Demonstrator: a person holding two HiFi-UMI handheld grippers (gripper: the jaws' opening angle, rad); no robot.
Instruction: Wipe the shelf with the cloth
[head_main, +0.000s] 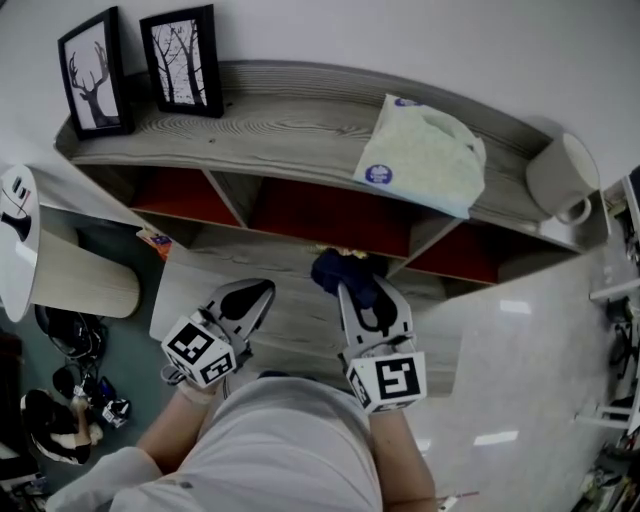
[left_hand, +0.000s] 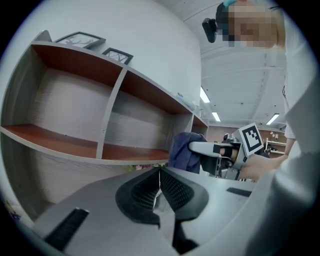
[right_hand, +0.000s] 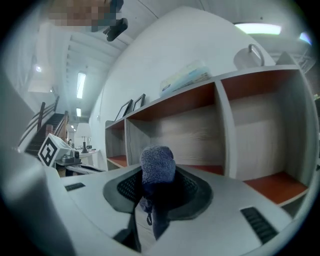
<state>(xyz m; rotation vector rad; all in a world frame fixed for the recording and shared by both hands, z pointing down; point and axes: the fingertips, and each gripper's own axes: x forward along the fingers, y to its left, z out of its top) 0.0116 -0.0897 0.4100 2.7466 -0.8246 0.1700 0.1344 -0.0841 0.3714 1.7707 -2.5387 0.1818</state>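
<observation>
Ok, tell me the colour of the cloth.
Dark blue cloth, clearest in the right gripper view.

Even light is shed by ceiling strips (left_hand: 204, 94); glare is thrown on the floor (head_main: 516, 308); gripper-view edges are bent and darkened.

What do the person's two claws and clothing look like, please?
Both the left claw and right claw are pale grey moulded plastic with black textured pads, each carrying a white cube printed with black square markers. No cables show. The person wears a light grey top.
</observation>
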